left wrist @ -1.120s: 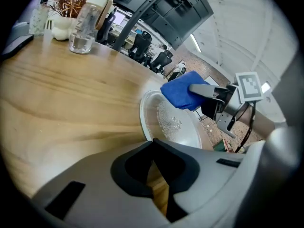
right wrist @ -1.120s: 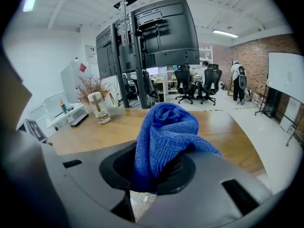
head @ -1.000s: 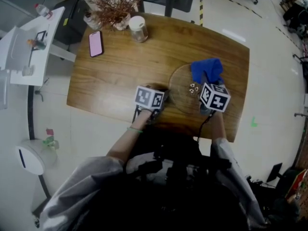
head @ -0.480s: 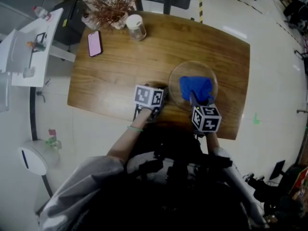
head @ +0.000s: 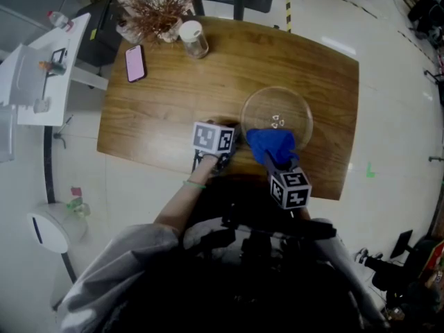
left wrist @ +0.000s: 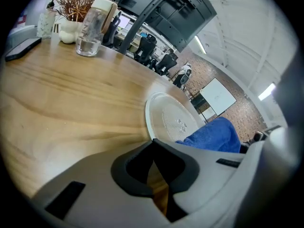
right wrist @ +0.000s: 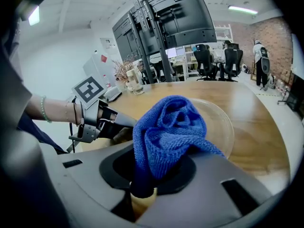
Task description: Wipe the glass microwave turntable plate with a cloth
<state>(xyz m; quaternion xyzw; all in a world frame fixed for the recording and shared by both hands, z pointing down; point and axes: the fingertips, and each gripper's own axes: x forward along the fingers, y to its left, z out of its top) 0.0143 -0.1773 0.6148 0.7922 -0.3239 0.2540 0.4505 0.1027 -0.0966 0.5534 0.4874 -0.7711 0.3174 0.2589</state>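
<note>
The round glass turntable plate (head: 286,109) lies on the right half of the wooden table (head: 173,103). My right gripper (head: 276,164) is shut on a bunched blue cloth (head: 272,144), which rests on the plate's near rim. In the right gripper view the cloth (right wrist: 168,132) bulges out of the jaws over the plate (right wrist: 223,122). My left gripper (head: 234,139) sits at the plate's left edge. Its jaws are closed together right at the rim of the plate (left wrist: 171,120), apparently pinching it.
At the table's far left corner are a pink phone (head: 134,62), a lidded glass jar (head: 194,40) and a vase of dried twigs (head: 156,12). A white side table (head: 41,61) stands left of it. The table's near edge runs just under both grippers.
My right gripper has drawn the blue cloth from the plate's far rim across the plate to its near rim, towards me. The left gripper and the plate have stayed put.
</note>
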